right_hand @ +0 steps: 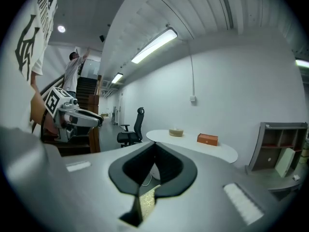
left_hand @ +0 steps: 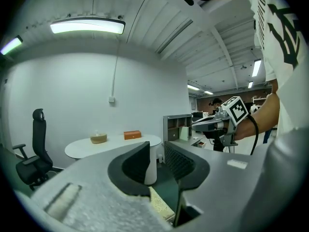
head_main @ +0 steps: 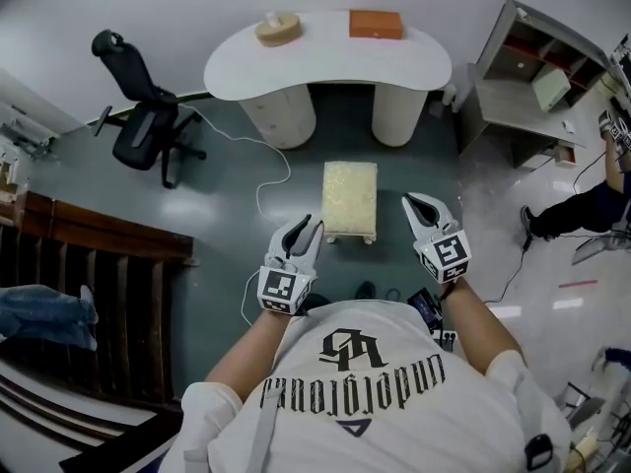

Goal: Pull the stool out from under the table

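Cream padded stool [head_main: 350,200] stands on the floor just ahead of and between both tools, clear of the white bench [head_main: 325,67] beyond. Left tool [head_main: 307,227] is slightly parted and empty; right tool [head_main: 414,202] is clenched on nothing. The pull looks complete, so best hold both tools off the stool.

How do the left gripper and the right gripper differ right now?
The left gripper has its jaws slightly apart, while the right gripper has its jaws shut tip to tip. In the head view the right gripper reaches a little further forward beside the stool than the left gripper does. Both hold nothing, and they flank the stool without touching it.
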The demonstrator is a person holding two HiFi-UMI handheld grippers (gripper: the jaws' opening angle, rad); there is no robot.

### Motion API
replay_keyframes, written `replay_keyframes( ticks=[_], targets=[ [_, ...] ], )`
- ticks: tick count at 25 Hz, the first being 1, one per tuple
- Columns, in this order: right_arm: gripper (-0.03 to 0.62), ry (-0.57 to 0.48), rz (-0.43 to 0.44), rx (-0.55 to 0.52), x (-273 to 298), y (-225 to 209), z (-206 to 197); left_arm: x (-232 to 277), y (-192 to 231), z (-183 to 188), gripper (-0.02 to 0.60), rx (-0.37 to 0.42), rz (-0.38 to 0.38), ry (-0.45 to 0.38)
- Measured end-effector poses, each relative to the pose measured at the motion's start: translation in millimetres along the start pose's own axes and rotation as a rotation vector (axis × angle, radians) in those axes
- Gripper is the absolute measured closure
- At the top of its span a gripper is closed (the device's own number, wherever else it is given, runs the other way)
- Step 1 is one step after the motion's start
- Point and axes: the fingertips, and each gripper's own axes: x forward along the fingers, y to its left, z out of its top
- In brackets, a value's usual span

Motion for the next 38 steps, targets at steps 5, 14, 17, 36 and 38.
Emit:
replay_keyframes(
  ticks=[5, 14, 17, 36, 38],
  targets=[
    [0.592, -0.004, 0.014, -0.011, -14.0, 30.3, 8.3, -19.7, -6.3, 9.7, 0.575, 0.016, -0.045, -0.008],
    [0.592, -0.005, 0.003, 0.012, -23.6, 120.0, 34.2, -96.4, 14.7, 18.2, 0.577, 0.035, -0.127, -0.027],
    [0.592, -0.011, -0.003, 0.007, -32.7, 155.0, 42.0, -133.3, 17.5, 13.3, 0.577, 0.027, -0.146, -0.020],
    [0.592, -0.003, -0.065, 0.028, -116.5, 360.8, 30.6, -336.1, 16.7, -11.4, 0.575, -0.040, -0.194, -0.067],
    [0.592, -0.010, -0.066, 0.027, -123.3, 367.0, 32.2, -343.0, 10.4, -7.1, 0.575, -0.040, -0.199, -0.074]
  ],
)
